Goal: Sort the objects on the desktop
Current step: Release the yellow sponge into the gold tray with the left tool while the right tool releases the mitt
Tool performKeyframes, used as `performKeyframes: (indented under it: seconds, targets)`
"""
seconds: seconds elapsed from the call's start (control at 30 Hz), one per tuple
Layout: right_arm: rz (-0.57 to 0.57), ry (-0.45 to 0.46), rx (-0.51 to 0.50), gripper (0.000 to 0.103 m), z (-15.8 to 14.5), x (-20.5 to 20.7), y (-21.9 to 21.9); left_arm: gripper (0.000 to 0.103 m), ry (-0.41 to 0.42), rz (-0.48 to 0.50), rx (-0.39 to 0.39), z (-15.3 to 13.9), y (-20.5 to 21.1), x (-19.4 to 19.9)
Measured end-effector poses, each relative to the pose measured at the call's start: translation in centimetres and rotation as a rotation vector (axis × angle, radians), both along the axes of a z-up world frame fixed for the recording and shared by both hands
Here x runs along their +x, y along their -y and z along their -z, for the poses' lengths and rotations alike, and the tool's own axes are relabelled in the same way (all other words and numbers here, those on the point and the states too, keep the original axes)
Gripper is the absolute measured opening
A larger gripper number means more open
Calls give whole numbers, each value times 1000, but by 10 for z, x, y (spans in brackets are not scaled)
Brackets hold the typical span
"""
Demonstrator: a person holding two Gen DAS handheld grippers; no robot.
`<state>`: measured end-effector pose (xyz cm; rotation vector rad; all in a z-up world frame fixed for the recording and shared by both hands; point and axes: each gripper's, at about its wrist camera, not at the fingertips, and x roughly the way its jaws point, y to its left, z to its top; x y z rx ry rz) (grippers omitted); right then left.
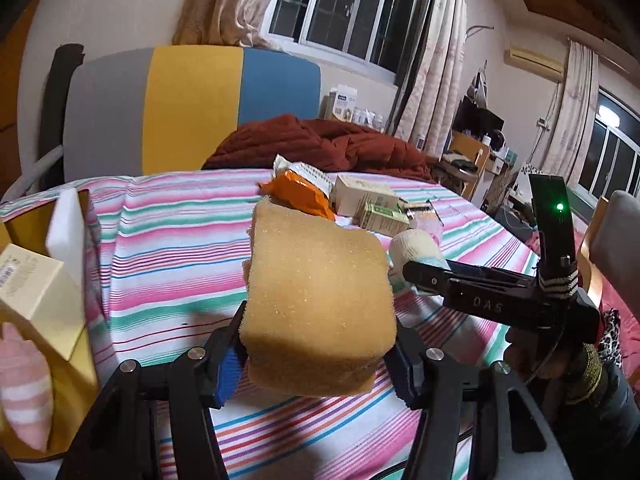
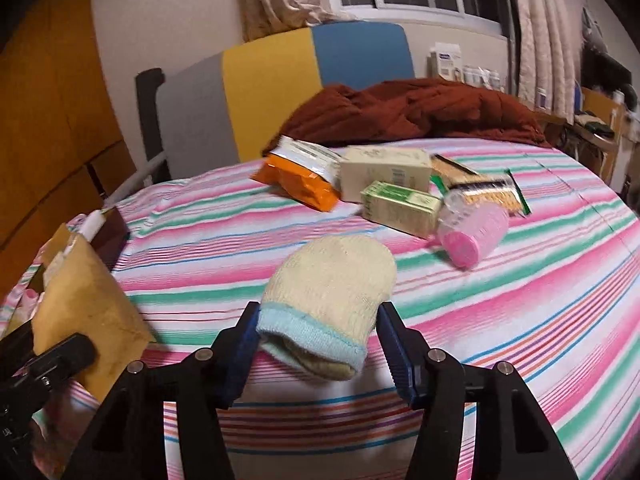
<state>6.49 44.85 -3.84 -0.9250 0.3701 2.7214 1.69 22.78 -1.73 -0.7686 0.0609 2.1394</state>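
My left fingers (image 1: 316,372) clench a tan rectangular foam sponge (image 1: 316,300), lifted above the striped pink-and-green cloth (image 1: 168,280) covering the table. My right fingers (image 2: 316,352) grasp a cream knitted sock roll with a light-blue cuff (image 2: 328,304). Beyond lie an orange snack packet (image 2: 300,184), a cream carton (image 2: 384,172), a green box (image 2: 400,208) and a pink plastic cup (image 2: 472,232).

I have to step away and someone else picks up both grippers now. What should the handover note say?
Left gripper: shut on the yellow sponge, held above the striped cloth.
Right gripper: shut on the rolled sock.
Done: a cream box and a pink sock lie in the yellow bin at left.
Left: orange packet, two boxes, pink cup and a flat packet remain on the cloth.
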Motion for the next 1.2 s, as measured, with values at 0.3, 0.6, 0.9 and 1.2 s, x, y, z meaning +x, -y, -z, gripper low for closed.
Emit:
performKeyframes:
  seconds: [0.3,0.6,0.9,1.2]
  targets:
    - [-162,-64,-10,59,-23,-9,54,61,-37,-115,49,-26,57,-1]
    - [-357,-106,-28,59,-42,-25,119,61,-69,-334,56,-38,140,-25]
    - [-585,-114,12,59,-54,-49,205,61,-58,-511,4,-32,202,-67]
    - [-767,-90,67,59,-48,-78,286,61,-61,-555,-29,-32,225,-104]
